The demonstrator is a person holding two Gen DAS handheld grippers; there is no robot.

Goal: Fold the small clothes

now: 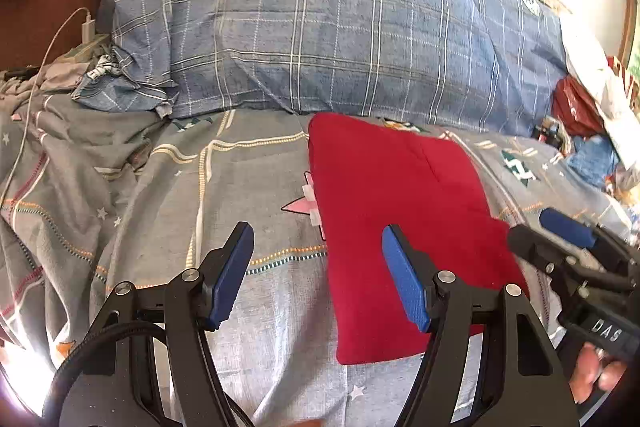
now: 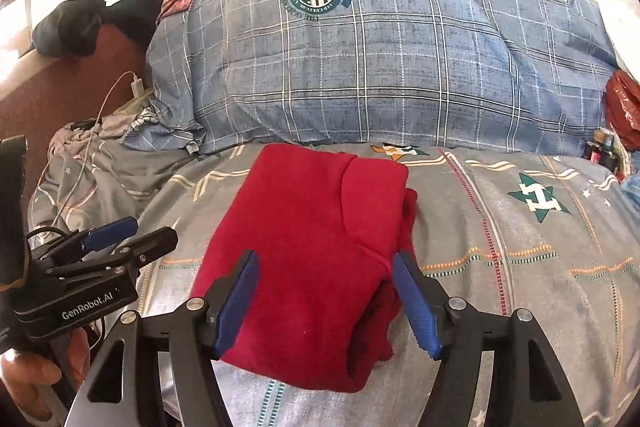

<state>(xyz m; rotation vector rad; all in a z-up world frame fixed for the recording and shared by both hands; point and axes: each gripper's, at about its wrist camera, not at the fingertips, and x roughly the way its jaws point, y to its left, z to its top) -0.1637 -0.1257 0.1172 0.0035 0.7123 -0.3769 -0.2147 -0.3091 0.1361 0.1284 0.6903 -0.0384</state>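
A red fleece garment (image 1: pixel 396 223) lies folded into a rectangle on the grey patterned bedsheet (image 1: pixel 224 195). It also shows in the right wrist view (image 2: pixel 308 247), with a folded layer on top and loose layers at its right side. My left gripper (image 1: pixel 318 251) is open and empty, just above the sheet at the garment's left edge. My right gripper (image 2: pixel 324 279) is open and empty, its jaws straddling the garment's near end. The right gripper also shows in the left wrist view (image 1: pixel 548 231). The left gripper also shows in the right wrist view (image 2: pixel 132 235).
A blue plaid quilt (image 1: pixel 320 35) is piled behind the garment. A white charger and cable (image 1: pixel 86 27) lie at the far left by rumpled grey cloth. A red plastic bag (image 1: pixel 576 107) and clutter sit at the far right.
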